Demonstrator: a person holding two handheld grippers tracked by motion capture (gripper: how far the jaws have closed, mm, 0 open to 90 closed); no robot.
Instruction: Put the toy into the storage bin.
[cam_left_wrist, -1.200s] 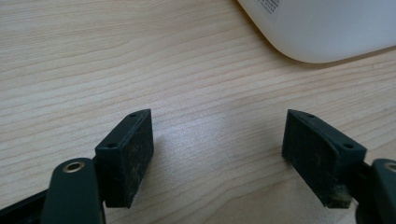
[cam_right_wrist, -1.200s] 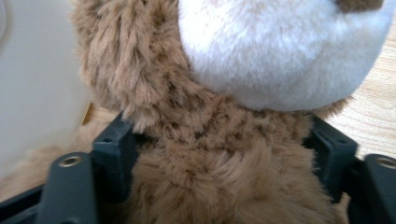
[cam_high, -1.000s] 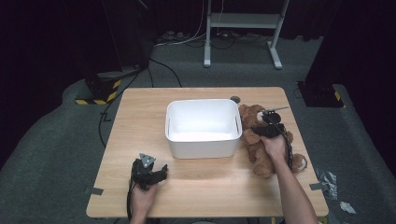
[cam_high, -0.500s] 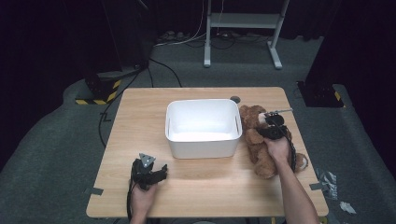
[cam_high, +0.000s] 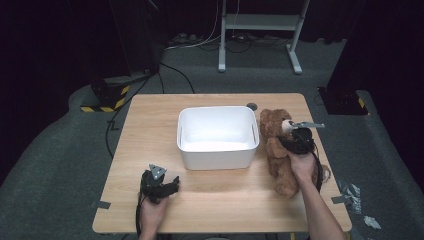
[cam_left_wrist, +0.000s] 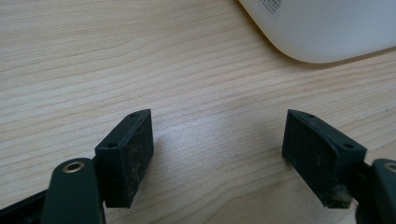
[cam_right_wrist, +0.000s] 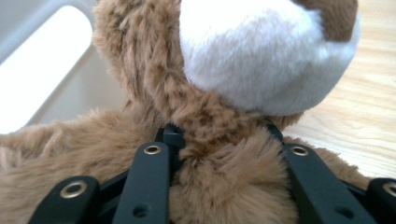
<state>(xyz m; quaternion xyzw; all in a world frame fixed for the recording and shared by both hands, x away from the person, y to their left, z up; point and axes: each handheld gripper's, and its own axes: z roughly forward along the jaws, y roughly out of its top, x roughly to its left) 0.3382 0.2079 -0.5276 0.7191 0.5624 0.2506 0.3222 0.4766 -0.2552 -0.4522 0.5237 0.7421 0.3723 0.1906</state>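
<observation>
The right claw (cam_right_wrist: 219, 140) had just been closing and was clenched on the neck of the brown teddy bear (cam_high: 280, 150), which lay on the surface (cam_high: 150, 115) just beside the right wall of the white plastic bin (cam_high: 218, 136). The left claw (cam_left_wrist: 219, 154) rested released over bare wood, well apart from the bear. With only soft plush pinched, the bear could sag or slip free when lifted, and its dangling legs might catch on the bin's rim.

Brown teddy bear (cam_high: 280, 150) lying on back beside tub, neck pinched.
</observation>
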